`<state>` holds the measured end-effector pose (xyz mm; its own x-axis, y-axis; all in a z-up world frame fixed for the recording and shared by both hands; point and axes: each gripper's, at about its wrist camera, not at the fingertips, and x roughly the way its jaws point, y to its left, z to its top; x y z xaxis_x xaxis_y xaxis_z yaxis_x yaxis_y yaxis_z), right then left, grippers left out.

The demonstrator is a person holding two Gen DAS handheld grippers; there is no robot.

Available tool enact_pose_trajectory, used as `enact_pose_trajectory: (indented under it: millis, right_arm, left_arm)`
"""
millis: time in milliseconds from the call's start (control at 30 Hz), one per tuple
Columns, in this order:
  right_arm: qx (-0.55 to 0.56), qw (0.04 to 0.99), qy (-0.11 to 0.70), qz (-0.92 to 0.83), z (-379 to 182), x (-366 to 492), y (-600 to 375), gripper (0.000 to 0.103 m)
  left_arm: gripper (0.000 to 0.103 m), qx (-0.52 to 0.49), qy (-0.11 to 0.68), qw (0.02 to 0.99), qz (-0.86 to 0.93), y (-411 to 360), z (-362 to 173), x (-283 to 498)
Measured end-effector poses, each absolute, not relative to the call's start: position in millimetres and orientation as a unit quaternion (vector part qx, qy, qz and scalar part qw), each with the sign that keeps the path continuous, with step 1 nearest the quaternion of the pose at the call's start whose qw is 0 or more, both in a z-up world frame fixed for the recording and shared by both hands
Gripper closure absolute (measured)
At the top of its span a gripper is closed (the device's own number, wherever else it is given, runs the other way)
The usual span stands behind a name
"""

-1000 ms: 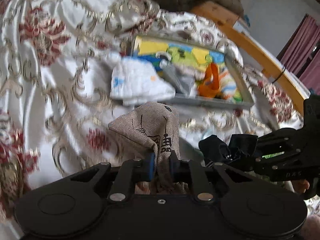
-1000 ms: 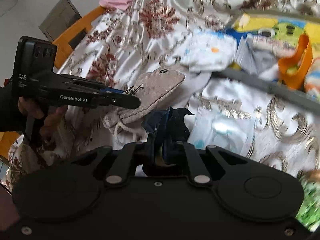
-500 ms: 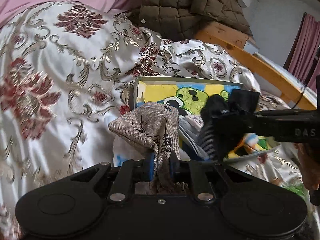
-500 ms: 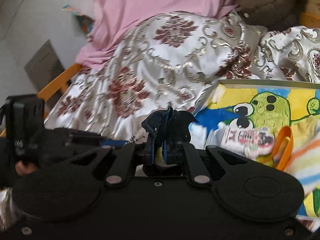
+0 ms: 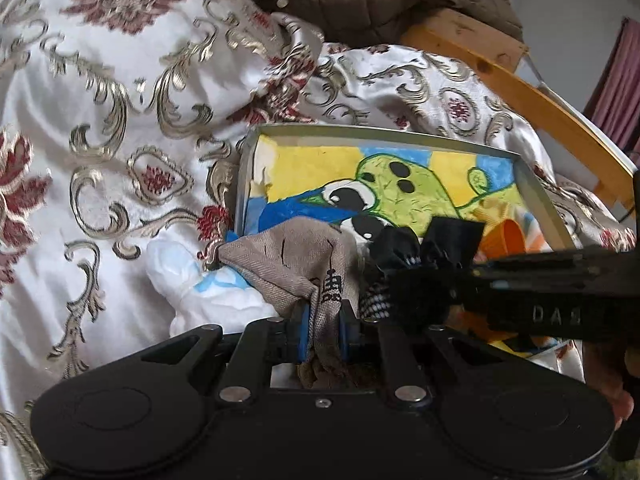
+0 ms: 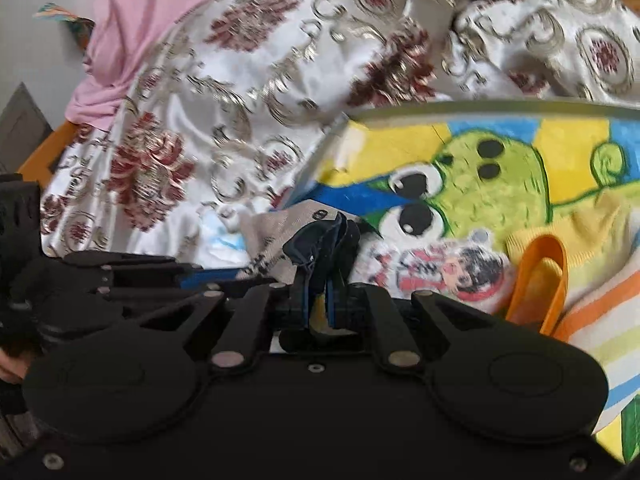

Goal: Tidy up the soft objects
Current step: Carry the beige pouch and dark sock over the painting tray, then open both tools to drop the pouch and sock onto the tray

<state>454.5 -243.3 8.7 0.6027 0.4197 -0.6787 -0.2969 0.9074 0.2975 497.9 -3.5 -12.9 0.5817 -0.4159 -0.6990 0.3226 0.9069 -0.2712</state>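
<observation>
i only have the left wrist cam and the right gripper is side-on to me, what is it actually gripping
Observer: The right gripper has its jaws shut on a dark navy cloth, which bunches up above them.
Operator: that gripper blocks the tray for me, whats behind it
Observer: A small white packet with a cartoon print lies in the tray, just left of an orange loop.
Operator: and further right of the loop
Observer: A striped cloth with orange, green and blue bands lies there and runs out of the picture's right edge.
</observation>
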Motion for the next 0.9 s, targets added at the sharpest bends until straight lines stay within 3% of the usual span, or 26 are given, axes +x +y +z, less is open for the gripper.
enact_pose_trajectory:
  millis: [767, 900]
  right_arm:
    - [0.044, 0.900, 0.404, 0.158, -21, 473, -260, 0.099]
    - [0.034, 0.900, 0.401, 0.165, -13, 466, -256, 0.087]
  left_arm:
    - [0.085, -0.081, 0.419, 0.888, -0.173, -29, -33, 521]
    - [0.079, -0.073, 0.421, 0.889, -0.168, -29, -21, 518]
